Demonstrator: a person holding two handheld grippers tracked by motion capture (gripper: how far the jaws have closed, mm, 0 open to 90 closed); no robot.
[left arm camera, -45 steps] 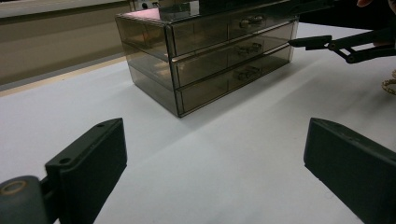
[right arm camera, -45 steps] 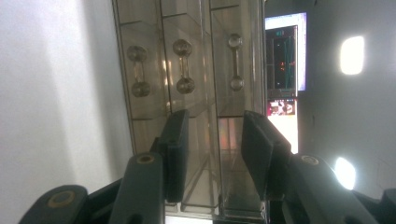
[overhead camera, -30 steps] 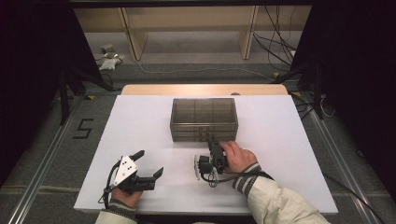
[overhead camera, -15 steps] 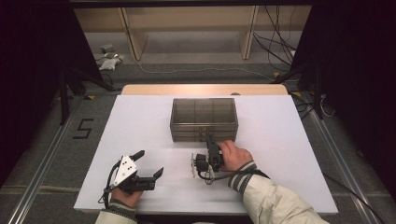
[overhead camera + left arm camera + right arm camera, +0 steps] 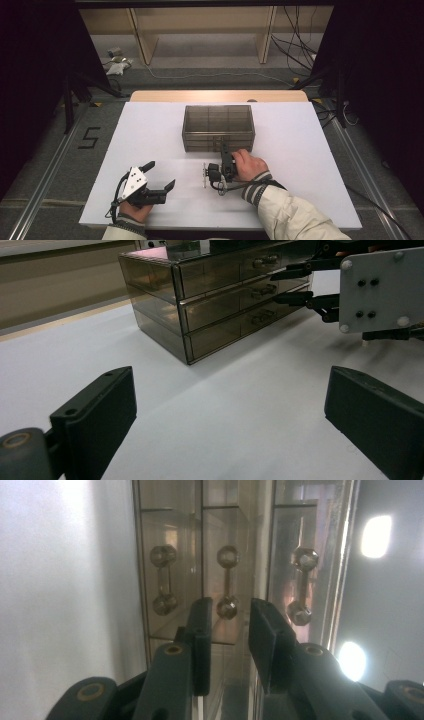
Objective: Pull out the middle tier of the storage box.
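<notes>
**Q:** Drawer chest point(image 5: 218, 127), smoky and see-through, stands at the middle of the tabletop point(image 5: 150, 130), nearer its far edge. Which claw is working?

**A:** Right gripper point(image 5: 223, 148). In the high view it is turned on its side, tips just short of the chest front. Its jaws are narrowed to a slim gap and hold nothing; in the right gripper view the middle drawer handle point(image 5: 227, 582) sits beyond that gap, between the lower handle point(image 5: 163, 580) and the upper handle point(image 5: 303, 586).

**Q:** And the other claw?

**A:** Left gripper point(image 5: 159, 176) rests near the front-left corner of the tabletop, jaws spread wide and empty, well apart from the chest.

**Q:** How should the step be done well?

**A:** Judging from the alignment, the step is a grasp on the middle handle. The gap looks barely wider than the bar, so advance straight, keep the bar centred between the pads, and close only once both pads flank it. Then pull squarely outward; the chest looks light and may slide, so the idle gripper could brace it.
</notes>
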